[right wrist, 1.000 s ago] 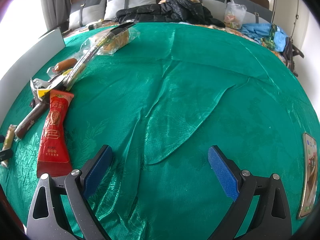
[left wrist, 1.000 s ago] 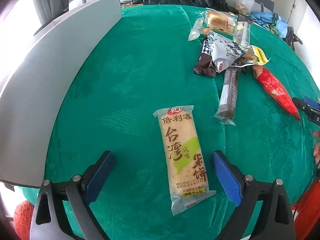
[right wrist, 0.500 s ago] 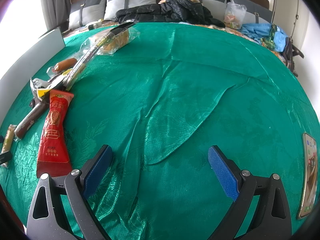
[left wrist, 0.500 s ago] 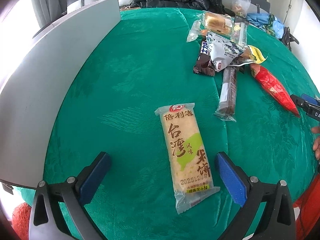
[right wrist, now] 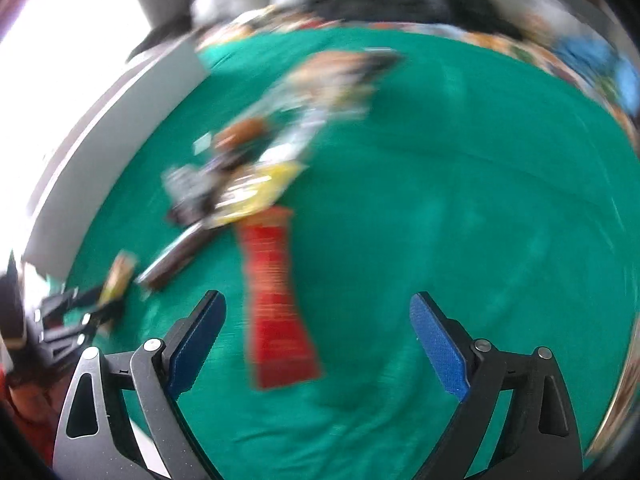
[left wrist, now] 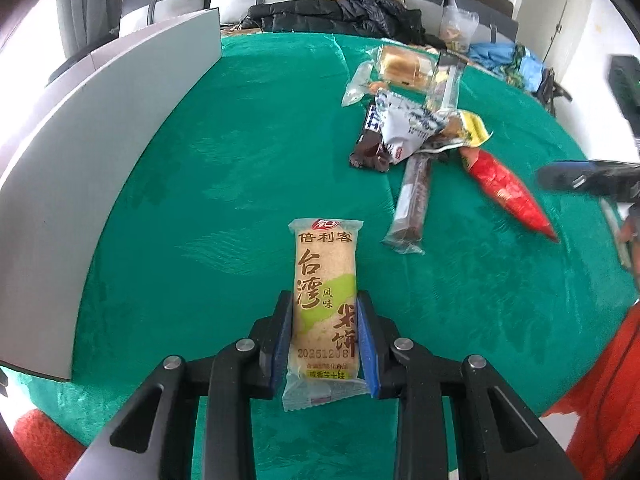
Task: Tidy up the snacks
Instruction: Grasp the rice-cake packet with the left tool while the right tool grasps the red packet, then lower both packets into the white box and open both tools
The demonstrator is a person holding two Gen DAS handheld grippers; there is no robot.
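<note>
A long rice cracker packet (left wrist: 326,256) lies on the green cloth (left wrist: 224,168). My left gripper (left wrist: 324,300) is closing on the packet's near half, and both blue pads touch its sides. In the blurred right wrist view, my right gripper (right wrist: 317,302) hangs above the cloth with its jaws wide and closing a little. A red sausage packet (right wrist: 276,300) lies on the cloth below it, and no pad touches that packet. The same red packet (left wrist: 508,192) also shows in the left wrist view, at the right.
A pile of mixed snack packets (left wrist: 404,132) sits at the back right, with a brown bar (left wrist: 412,200) in front of it. A grey board (left wrist: 100,152) stands along the left edge of the cloth. Coats and chairs lie beyond the table.
My left gripper went from wide open to closed around the rice cracker packet. My right gripper swung left and up, so the red packet now lies between its fingers in a blurred view.
</note>
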